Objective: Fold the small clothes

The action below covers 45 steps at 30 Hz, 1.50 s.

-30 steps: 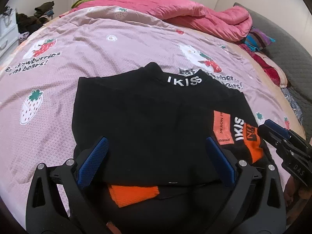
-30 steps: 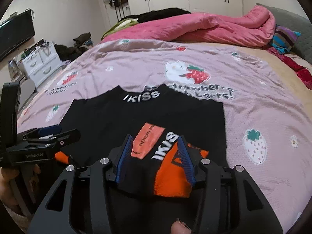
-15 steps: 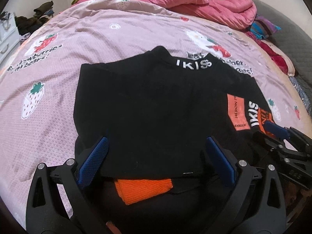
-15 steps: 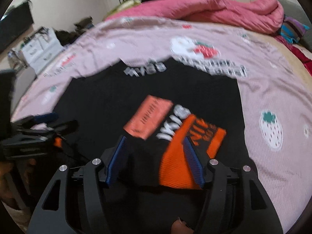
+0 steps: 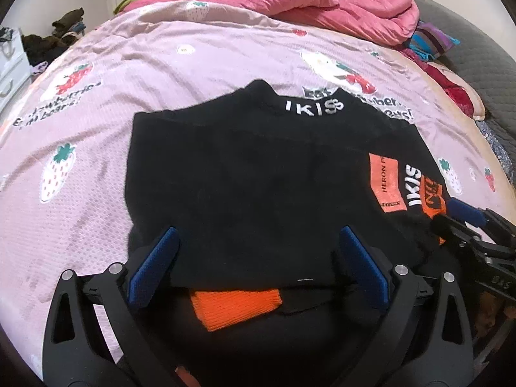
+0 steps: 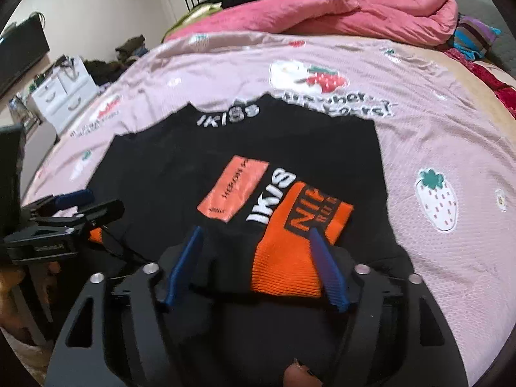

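Note:
A small black sweater [image 5: 258, 167] with white IKISS lettering on the collar lies flat on the strawberry-print bedspread [image 5: 161, 64]. Its right sleeve [image 6: 290, 213], with an orange patch and orange cuff, is folded in over the body. My right gripper [image 6: 254, 233] hovers over that cuff; its jaws are opening, the cuff lies between the pads and neither pad presses on it. My left gripper [image 5: 258, 235] stands wide open above the bottom hem, where the other orange cuff [image 5: 235, 303] pokes out. Each gripper shows at the edge of the other's view: right [image 5: 464, 213], left [image 6: 80, 203].
A rumpled pink quilt [image 5: 338, 9] lies across the far end of the bed, with colourful pillows [image 5: 432, 42] at the right. White drawers [image 6: 61, 93] and a heap of clothes [image 6: 129, 51] stand beyond the bed's left side.
My right jaws have spread apart and let go of the folded sleeve, which now rests on the sweater. The left gripper stays open and has barely moved.

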Each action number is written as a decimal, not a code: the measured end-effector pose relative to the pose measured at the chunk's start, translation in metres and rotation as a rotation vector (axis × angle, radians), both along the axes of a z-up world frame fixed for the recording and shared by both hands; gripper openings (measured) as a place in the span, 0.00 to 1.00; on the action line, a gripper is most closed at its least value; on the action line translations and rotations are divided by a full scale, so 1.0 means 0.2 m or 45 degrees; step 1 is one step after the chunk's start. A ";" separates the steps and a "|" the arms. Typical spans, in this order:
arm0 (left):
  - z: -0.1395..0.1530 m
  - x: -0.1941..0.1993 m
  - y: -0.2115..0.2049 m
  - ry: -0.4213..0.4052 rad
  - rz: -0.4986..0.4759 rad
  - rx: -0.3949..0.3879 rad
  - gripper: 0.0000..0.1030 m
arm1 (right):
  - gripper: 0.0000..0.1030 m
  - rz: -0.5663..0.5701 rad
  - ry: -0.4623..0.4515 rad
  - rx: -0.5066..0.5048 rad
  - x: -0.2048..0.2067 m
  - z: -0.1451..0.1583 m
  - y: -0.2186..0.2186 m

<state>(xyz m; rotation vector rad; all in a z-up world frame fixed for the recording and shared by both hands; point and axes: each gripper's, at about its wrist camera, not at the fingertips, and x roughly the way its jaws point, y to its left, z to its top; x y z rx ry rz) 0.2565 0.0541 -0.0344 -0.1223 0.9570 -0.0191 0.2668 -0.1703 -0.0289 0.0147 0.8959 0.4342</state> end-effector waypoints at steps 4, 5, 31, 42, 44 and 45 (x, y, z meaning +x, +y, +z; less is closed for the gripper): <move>0.05 -0.02 0.02 -0.030 0.013 -0.020 0.91 | 0.77 -0.003 -0.052 0.014 -0.03 0.06 -0.02; 0.06 -0.03 0.02 -0.038 0.013 -0.018 0.91 | 0.80 -0.008 -0.065 0.019 -0.04 0.07 -0.03; 0.36 -0.31 0.13 -0.261 0.058 0.116 0.91 | 0.92 -0.145 -0.305 0.187 -0.18 0.31 -0.20; 0.39 -0.45 0.20 -0.292 0.075 0.175 0.91 | 0.93 -0.133 -0.364 0.194 -0.27 0.37 -0.23; 0.39 -0.47 0.21 -0.290 0.073 0.187 0.91 | 0.93 -0.127 -0.368 0.187 -0.29 0.37 -0.23; 0.39 -0.47 0.21 -0.290 0.071 0.191 0.91 | 0.93 -0.123 -0.369 0.182 -0.30 0.37 -0.23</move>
